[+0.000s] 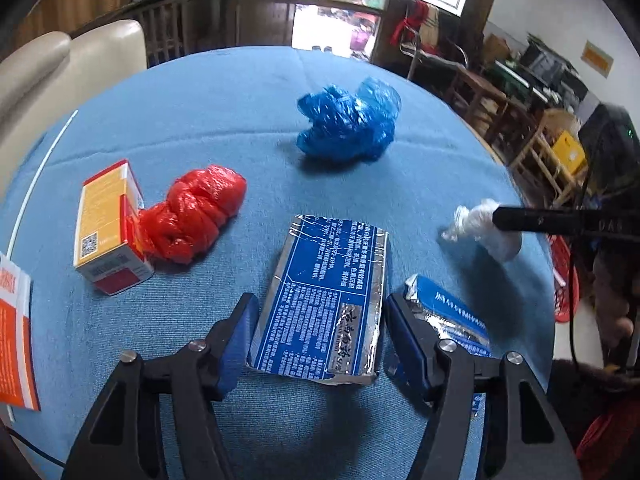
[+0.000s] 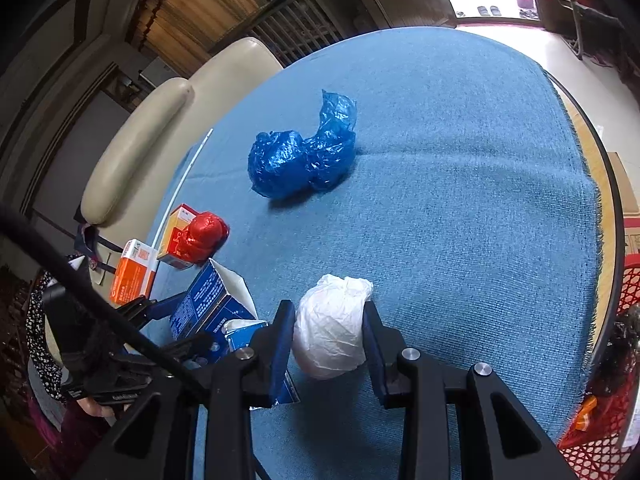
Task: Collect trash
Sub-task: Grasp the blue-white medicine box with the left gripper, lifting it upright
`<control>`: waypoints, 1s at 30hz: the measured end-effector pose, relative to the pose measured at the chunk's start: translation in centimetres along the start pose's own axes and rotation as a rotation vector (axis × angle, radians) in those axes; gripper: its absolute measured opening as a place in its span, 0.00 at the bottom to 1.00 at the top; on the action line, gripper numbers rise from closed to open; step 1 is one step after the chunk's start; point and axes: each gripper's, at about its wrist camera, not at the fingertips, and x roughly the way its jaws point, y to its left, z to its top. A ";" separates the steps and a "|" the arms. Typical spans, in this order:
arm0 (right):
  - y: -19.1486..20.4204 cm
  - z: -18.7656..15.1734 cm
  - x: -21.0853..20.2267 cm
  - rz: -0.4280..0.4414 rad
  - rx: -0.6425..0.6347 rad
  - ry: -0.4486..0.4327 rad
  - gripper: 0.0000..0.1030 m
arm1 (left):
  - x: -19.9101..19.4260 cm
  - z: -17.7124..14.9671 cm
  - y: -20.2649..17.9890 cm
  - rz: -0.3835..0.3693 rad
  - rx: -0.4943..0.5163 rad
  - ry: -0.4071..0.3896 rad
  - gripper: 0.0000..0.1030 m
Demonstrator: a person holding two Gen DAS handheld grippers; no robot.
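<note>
On the blue tablecloth point(image 1: 240, 100) lie pieces of trash. My left gripper point(image 1: 318, 320) is shut on a flattened blue and silver carton point(image 1: 324, 300), its pads against both sides. My right gripper point(image 2: 328, 326) is shut on a crumpled white plastic wad point(image 2: 330, 336), which also shows in the left wrist view point(image 1: 480, 228). A crumpled blue plastic bag point(image 1: 348, 124) lies farther back, and shows in the right wrist view point(image 2: 300, 156). A red plastic wad point(image 1: 192, 216) leans on a small orange and white box point(image 1: 108, 232).
A second blue and silver carton point(image 1: 452, 316) lies right of the left gripper. An orange box point(image 2: 134, 272) sits at the table's left edge. A red mesh basket point(image 2: 616, 420) stands off the right side. A cream sofa point(image 2: 160, 120) is behind the table.
</note>
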 end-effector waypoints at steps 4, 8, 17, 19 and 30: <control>0.2 -0.1 0.1 0.001 -0.003 0.002 0.35 | -0.5 -0.1 -0.3 0.076 -0.028 -0.033 0.62; 0.7 -0.3 0.1 0.002 -0.014 0.002 0.35 | -1.7 0.0 -0.8 0.124 -0.065 -0.071 0.62; 2.1 -0.9 -0.3 0.012 -0.052 -0.010 0.35 | -5.0 1.4 -2.0 0.257 -0.161 -0.120 0.31; 2.3 -1.0 -0.6 0.016 -0.057 -0.012 0.35 | -5.4 1.6 -2.2 0.279 -0.176 -0.128 0.31; 2.7 -2.1 -3.0 0.006 -0.093 -0.062 0.35 | -6.8 -1.2 1.0 0.207 -0.327 -0.126 0.38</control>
